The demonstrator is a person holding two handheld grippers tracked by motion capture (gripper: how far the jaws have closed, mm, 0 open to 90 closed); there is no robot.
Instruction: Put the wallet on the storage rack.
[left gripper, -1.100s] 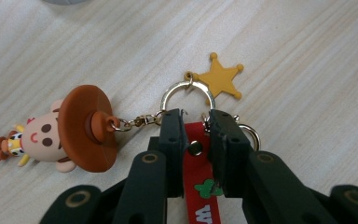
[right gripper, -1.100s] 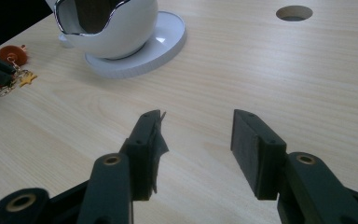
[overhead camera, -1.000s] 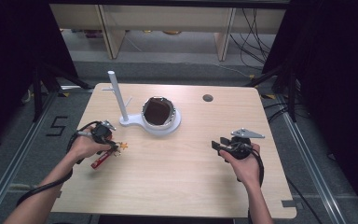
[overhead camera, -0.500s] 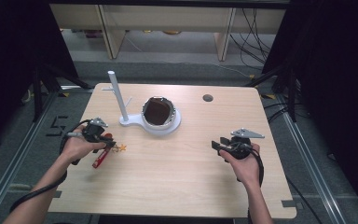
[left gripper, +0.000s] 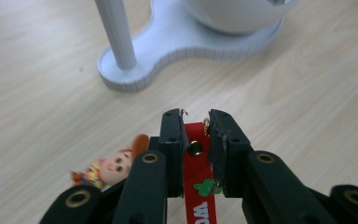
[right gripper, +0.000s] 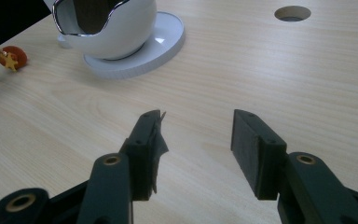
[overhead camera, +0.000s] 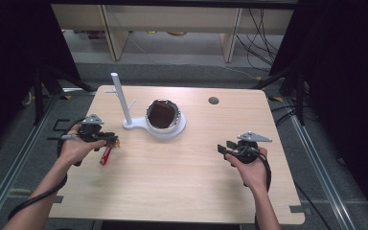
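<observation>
Pinching a red strap point(left gripper: 196, 186) between its two black jaws, the left gripper point(left gripper: 196, 135) sits at the lower middle of the left gripper view, clamped on the ribbon just below a small brass rivet, with white lettering and a green shape showing farther down the strap. A small cartoon figure charm point(left gripper: 109, 169) with an orange hat hangs at the lower left of that view, beside the jaws and above the wooden tabletop point(left gripper: 307, 102). In the high view the left gripper point(overhead camera: 106, 140) is at the left side of the frame, the strap point(overhead camera: 106, 154) dangling red beneath it toward the tabletop point(overhead camera: 182, 187). A white stand point(overhead camera: 146, 125) lies just beyond it, near the upper middle of the tabletop: a thin upright post point(overhead camera: 120, 98) rises from one end of its flat base, and a round white cup with a chrome rim and dark inside point(overhead camera: 162, 114) sits on the other end. The right gripper point(overhead camera: 225, 150) is at the right side of the high view, well apart from the stand and the strap. In the right gripper view its jaws stand apart with nothing between them point(right gripper: 196, 140), bare wood below, and the white cup point(right gripper: 107, 28) at the upper left.
</observation>
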